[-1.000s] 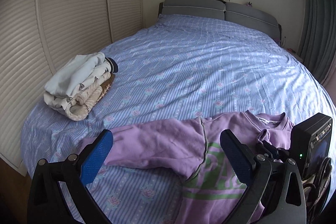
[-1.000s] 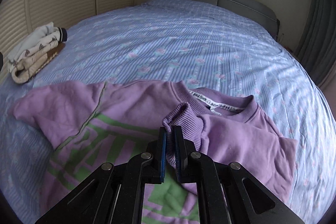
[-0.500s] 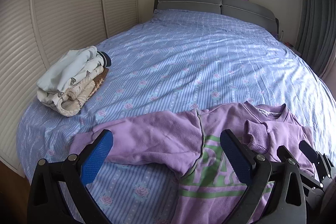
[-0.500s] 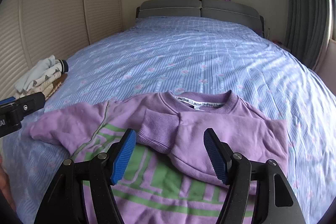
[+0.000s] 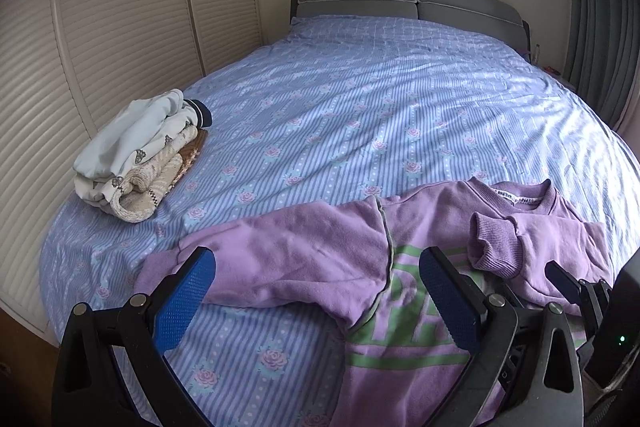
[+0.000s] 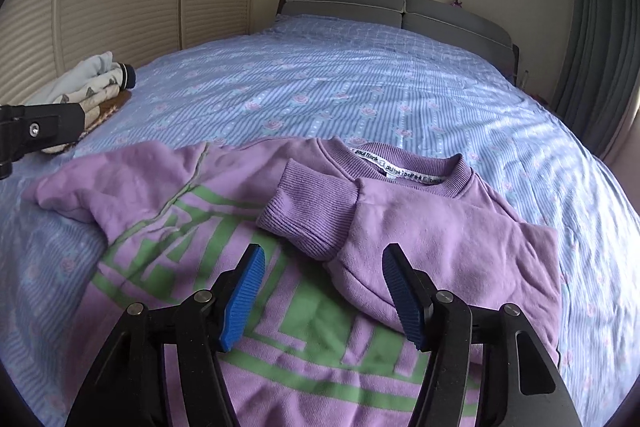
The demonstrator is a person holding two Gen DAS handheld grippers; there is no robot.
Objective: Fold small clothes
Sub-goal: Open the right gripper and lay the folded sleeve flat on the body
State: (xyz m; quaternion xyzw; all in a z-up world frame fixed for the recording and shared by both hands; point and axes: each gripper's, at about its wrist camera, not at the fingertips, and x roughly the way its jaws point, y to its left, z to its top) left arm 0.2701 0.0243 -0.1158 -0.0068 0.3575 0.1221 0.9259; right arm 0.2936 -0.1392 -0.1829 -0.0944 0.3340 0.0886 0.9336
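A purple sweatshirt [image 6: 440, 227] with a green print lies face up on the bed. Its right sleeve [image 6: 312, 207] is folded across the chest, the ribbed cuff near the collar. Its left sleeve [image 5: 288, 251] lies spread out to the left. My right gripper [image 6: 324, 291] is open and empty, just above the chest below the folded cuff. My left gripper [image 5: 316, 299] is open and empty, hovering over the spread left sleeve. The sweatshirt also shows in the left wrist view [image 5: 400, 307].
A stack of folded pale clothes [image 5: 140, 155] sits at the bed's left edge; it also shows in the right wrist view [image 6: 84, 87]. The blue striped floral sheet [image 5: 380, 107] stretches to the grey headboard [image 5: 412, 3]. Slatted wardrobe doors [image 5: 100, 7] stand on the left.
My right gripper let go of the right cuff, opened and drew back; the sleeve now lies folded on the chest. My left gripper stayed open and shifted a little over the left sleeve.
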